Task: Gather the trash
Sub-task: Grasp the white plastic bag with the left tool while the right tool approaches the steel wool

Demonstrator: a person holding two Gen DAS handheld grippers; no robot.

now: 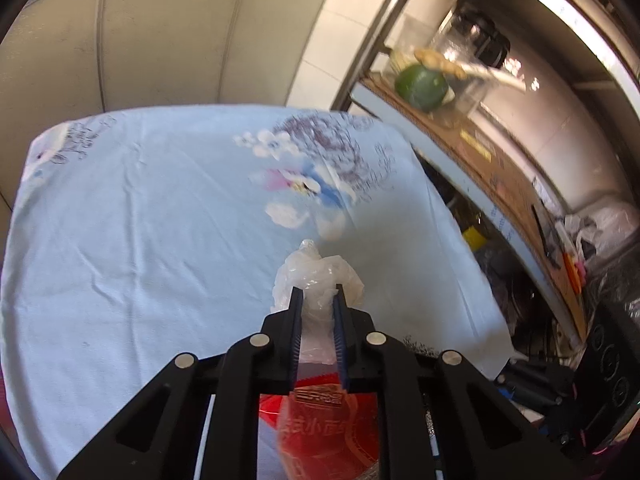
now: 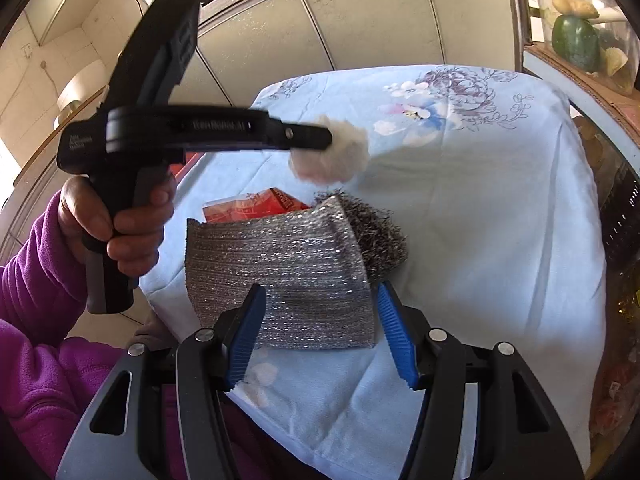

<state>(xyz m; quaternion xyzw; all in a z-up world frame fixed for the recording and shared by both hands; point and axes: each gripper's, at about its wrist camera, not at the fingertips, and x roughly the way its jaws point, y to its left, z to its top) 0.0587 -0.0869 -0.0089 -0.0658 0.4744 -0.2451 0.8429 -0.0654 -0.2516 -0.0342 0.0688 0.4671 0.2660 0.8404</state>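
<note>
My left gripper (image 1: 317, 294) is shut on a crumpled white plastic wrapper (image 1: 316, 274) and holds it above the light blue floral tablecloth (image 1: 140, 220). In the right wrist view the left gripper (image 2: 330, 138) hangs in the air with the wrapper (image 2: 332, 152) at its tip. A red packet (image 1: 328, 420) lies under the left gripper; it also shows in the right wrist view (image 2: 256, 206). My right gripper (image 2: 320, 300) is open, its blue pads on either side of a silver scouring cloth (image 2: 280, 268) that lies on the table. A steel wool ball (image 2: 380, 228) lies just behind the cloth.
A shelf (image 1: 460, 136) at the right holds a green squash (image 1: 420, 86) and a glass jar (image 1: 472, 44). Cluttered items sit below and right of the table edge. A pale panelled wall (image 1: 160, 32) stands behind the table. A hand in a purple sleeve (image 2: 36, 320) holds the left gripper.
</note>
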